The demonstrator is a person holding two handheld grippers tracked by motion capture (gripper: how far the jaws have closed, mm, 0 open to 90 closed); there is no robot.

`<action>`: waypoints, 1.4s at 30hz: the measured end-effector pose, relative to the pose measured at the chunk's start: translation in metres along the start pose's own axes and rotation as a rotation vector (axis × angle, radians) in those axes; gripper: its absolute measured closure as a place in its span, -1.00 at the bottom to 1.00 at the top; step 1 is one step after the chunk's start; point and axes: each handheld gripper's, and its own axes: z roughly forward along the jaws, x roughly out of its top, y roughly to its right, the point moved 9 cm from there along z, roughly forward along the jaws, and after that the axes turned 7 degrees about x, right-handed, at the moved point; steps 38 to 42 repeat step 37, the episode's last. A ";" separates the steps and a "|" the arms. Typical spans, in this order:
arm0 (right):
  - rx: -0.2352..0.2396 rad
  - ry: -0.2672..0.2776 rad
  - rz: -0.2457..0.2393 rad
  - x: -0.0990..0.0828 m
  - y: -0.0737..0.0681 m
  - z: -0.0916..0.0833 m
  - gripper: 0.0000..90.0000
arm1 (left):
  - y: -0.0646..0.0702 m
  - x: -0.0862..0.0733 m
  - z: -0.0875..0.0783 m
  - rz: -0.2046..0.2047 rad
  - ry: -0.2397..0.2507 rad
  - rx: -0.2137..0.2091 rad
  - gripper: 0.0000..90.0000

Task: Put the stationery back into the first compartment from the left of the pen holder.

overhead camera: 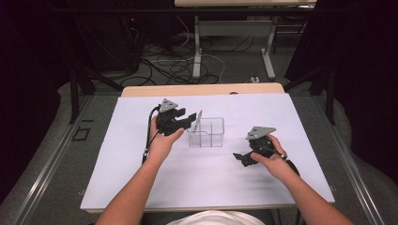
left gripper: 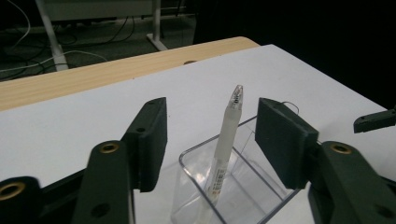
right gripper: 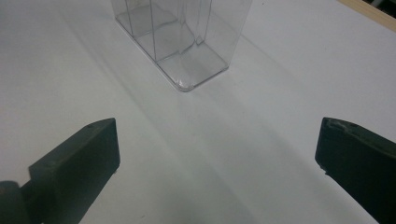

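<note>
Beneath both sets of jaws spreads the worktop (overhead camera: 141, 187), a pale sheet over a wooden board whose bare edge shows beyond the left gripper's jaws in the left gripper view.

Next in size comes the clear plastic organizer (overhead camera: 206, 133), a see-through box split into compartments. It stands on the worktop just ahead of the left gripper (overhead camera: 191, 119) and partly under its jaws; in the left gripper view its near corner (left gripper: 224, 186) lies low in the gap between the two black jaws. From the right gripper (overhead camera: 239, 156) it sits well ahead of the jaws and apart from them, its rounded corner (right gripper: 184, 60) turned toward them.

Left gripper: its jaws are released, standing clearly apart with daylight on either side of what lies between them. Right gripper: its jaws are spread wide, with bare worktop between them and nothing in their grasp; it is held near the worktop, to the side of the organizer.

Smallest is the white pen (left gripper: 223, 149). It stands tilted in the organizer's near compartment, leaning against the wall, its tip rising above the rim between the left gripper's jaws, touched by neither of them. In the high view it (overhead camera: 198, 120) pokes up right at those jaws' ends.
</note>
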 end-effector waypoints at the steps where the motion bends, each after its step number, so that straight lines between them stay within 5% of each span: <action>1: 0.004 -0.003 0.000 0.000 0.000 0.000 -1.00 | -0.001 0.000 -0.002 0.002 -0.002 0.000 -0.13; 8: 0.001 -0.019 0.010 -0.001 0.002 -0.003 -1.00 | -0.010 0.000 -0.022 0.027 0.003 0.028 -0.35; 16: -0.013 -0.009 0.023 -0.002 0.006 -0.005 -1.00 | -0.022 -0.008 -0.044 -0.007 -0.023 0.065 -0.45; 27: -0.027 -0.002 0.056 -0.004 0.011 -0.007 -1.00 | -0.045 -0.040 -0.063 -0.024 -0.088 0.083 -0.88; 32: -0.041 -0.006 0.072 -0.006 0.015 -0.007 -1.00 | -0.061 -0.059 -0.067 -0.070 -0.112 0.099 -0.99; 37: -0.043 -0.008 0.085 -0.009 0.017 -0.007 -1.00 | -0.076 -0.067 -0.073 -0.093 -0.108 0.135 -0.99; 42: -0.043 -0.008 0.085 -0.009 0.017 -0.007 -1.00 | -0.076 -0.067 -0.073 -0.093 -0.108 0.135 -0.99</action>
